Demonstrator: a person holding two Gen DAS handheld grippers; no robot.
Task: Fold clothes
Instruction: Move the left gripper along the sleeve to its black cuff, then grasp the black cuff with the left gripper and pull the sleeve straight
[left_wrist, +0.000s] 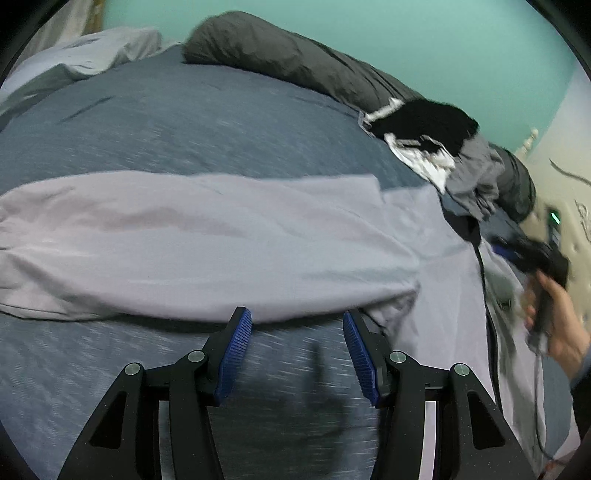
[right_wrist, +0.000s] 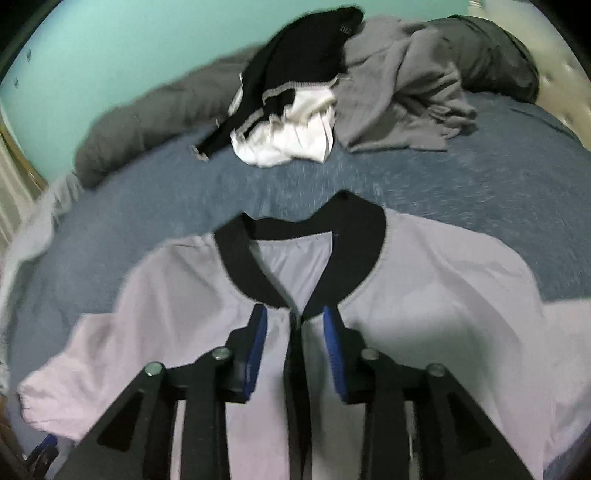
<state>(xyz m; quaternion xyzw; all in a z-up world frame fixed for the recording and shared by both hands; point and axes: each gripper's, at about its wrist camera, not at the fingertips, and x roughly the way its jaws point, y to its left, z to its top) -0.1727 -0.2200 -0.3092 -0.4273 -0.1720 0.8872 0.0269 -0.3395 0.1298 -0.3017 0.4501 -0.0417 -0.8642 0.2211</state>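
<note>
Right gripper (right_wrist: 294, 317): fingers spread apart, empty, poised above the black zip placket of a pale lilac jacket (right_wrist: 424, 295), lower centre of frame. Left gripper (left_wrist: 297, 321): fingers likewise parted, empty, at the edge of one outstretched sleeve. Jacket lies flat, front up, black ribbed collar (right_wrist: 365, 225), on a blue bedspread (right_wrist: 480, 192); unfolded clothes pile (right_wrist: 332, 92) at top of frame.

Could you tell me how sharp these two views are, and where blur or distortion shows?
Left wrist view: motion streaks smear the blue bedspread and the right gripper at the edge, while the left gripper stays crisp; its shadow falls between the fingers. Right wrist view: softer overall, the jacket and the clothes pile blurred. Both show fisheye bulge and dark corners.
</note>
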